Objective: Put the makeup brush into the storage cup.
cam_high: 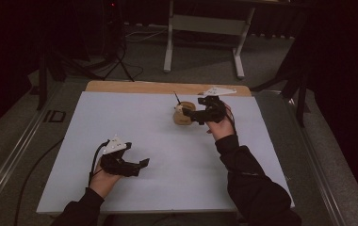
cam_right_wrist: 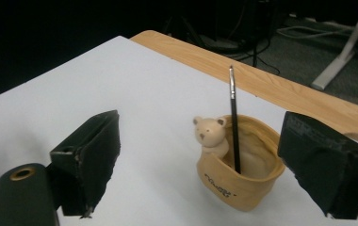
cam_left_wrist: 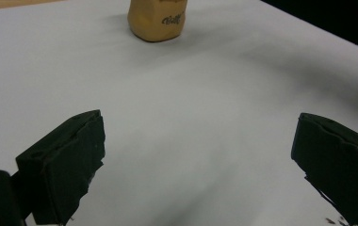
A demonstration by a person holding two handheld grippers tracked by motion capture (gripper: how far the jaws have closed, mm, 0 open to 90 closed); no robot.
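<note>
Just one brush (cam_right_wrist: 234,117) inside one bear cup (cam_right_wrist: 239,176).

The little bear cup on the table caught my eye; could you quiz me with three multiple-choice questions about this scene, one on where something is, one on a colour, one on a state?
1. Where is the thin brush?
A. Standing in the bear cup
B. Flat on the table
C. In the left gripper

2. What colour is the cup?
A. Blue
B. Tan
C. Green

3. How do the right gripper's jaws stand?
A. Shut on the brush
B. Shut on the cup
C. Open, apart from the cup

Answers: 1 A, the brush rises from inside the cup; 2 B, its wall is tan; 3 C, both jaws stand wide.
</note>
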